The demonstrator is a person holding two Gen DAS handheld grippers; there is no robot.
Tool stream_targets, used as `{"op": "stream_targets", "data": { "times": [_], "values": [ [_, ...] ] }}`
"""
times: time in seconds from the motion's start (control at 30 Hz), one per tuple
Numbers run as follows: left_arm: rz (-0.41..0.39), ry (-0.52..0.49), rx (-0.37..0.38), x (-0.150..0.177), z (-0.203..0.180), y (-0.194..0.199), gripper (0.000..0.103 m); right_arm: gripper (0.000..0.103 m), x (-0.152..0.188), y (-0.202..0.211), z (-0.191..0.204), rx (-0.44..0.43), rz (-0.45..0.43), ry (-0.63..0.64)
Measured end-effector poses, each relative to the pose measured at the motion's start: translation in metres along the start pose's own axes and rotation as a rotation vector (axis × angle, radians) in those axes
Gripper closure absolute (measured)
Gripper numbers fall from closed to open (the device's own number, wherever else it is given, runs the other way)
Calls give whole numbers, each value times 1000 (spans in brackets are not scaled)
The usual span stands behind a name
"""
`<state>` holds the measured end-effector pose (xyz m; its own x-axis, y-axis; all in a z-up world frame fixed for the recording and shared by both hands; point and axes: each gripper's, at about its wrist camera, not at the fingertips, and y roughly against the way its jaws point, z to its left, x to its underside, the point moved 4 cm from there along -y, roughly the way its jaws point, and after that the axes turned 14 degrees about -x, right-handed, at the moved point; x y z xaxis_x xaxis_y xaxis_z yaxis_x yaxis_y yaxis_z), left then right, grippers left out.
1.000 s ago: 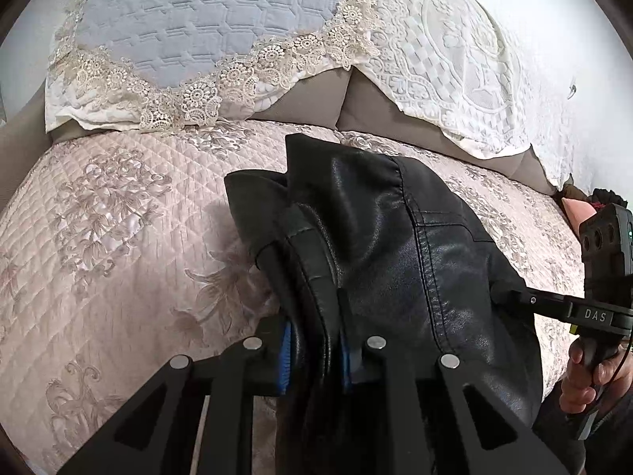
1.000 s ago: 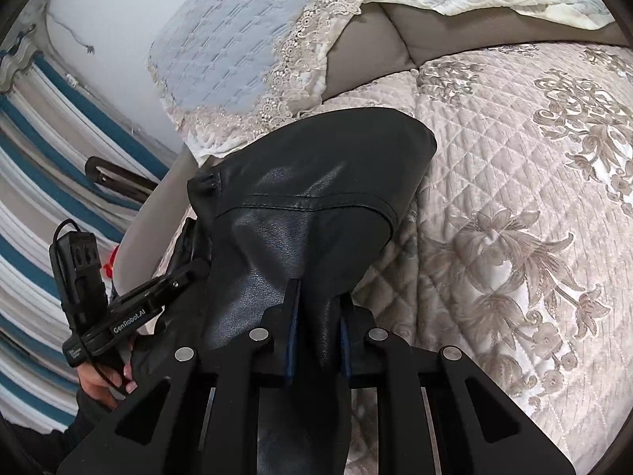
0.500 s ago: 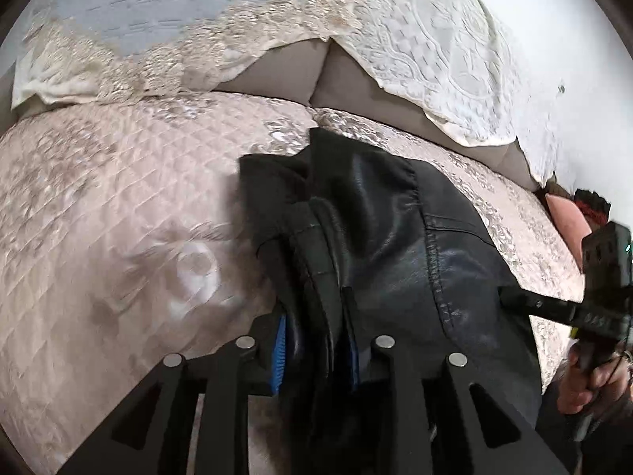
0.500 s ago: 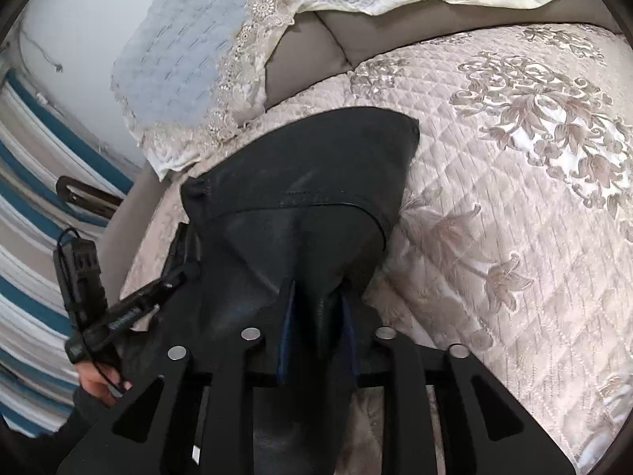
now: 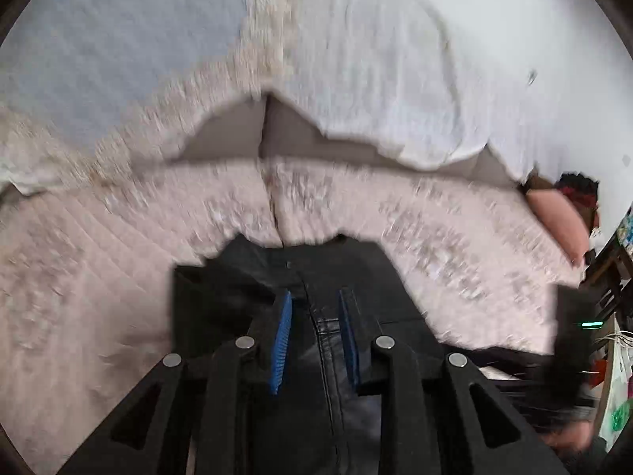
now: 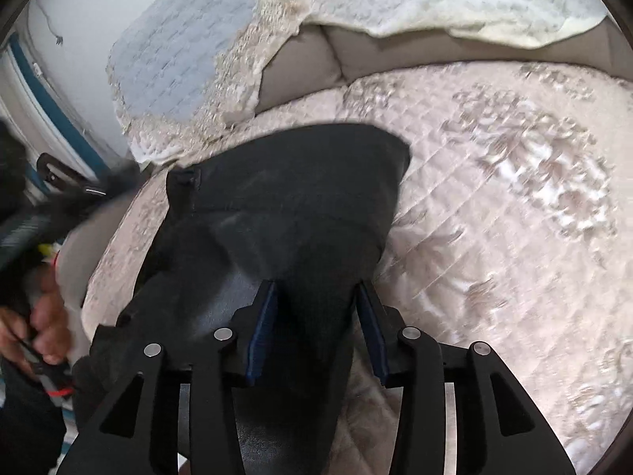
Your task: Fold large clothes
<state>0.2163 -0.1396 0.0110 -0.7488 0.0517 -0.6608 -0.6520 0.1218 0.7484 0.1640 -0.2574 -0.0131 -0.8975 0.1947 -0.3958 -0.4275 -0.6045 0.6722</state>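
Both grippers have just been opened: the black leather jacket (image 6: 300,198), released, is laid on the quilted bed cover (image 6: 514,237), between the parted jaws of left gripper (image 5: 314,308) and right gripper (image 6: 316,297).

Black leather jacket (image 6: 300,206), smooth with a dull sheen, seams stitched. Quilted satin cover (image 6: 514,237) on the sofa, glossy, embroidered with flowers. Lace-edged cloth throw (image 6: 190,63) at eleven o'clock. Matt black plastic claw arms, ribbed blue rubber pads (image 6: 261,328), shiny metal rivets.

black leather jacket (image 6: 300,198) on pale pink floral quilted cover (image 6: 514,237).
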Motion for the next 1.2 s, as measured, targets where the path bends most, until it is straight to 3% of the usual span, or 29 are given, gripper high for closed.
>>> {"op": "stream_targets", "data": {
  "times": [0.07,0.13,0.23,0.37,0.5,0.63,0.77,1.0,1.07,1.2],
  "values": [
    [72,-8,-72,13,6,-37,77,60,-6,10,-2,9,-33,2],
    [107,40,-88,28,25,-59,77,60,-11,17,-3,3,-51,10],
    [90,118,-76,40,44,-65,77,60,-13,13,-3,-1,-37,27],
    [60,72,-125,45,36,-68,77,60,-5,-7,-9,-3,10,9],
    [66,74,-112,40,37,-62,77,60,1,4,-5,1,0,-4],
    [20,53,-76,45,42,-20,70,52,13,29,8,6,-17,6],
    [-13,52,-17,66,53,27,64,51,33,59,29,-28,-42,0],
    [-20,88,50,111,81,90,59,46,66,92,66,-186,-98,-82],
    [-29,92,65,121,86,104,58,45,76,93,78,-257,-107,-121],
    [-65,102,82,134,95,125,55,45,97,86,100,-305,-102,-135]
  ]
}}
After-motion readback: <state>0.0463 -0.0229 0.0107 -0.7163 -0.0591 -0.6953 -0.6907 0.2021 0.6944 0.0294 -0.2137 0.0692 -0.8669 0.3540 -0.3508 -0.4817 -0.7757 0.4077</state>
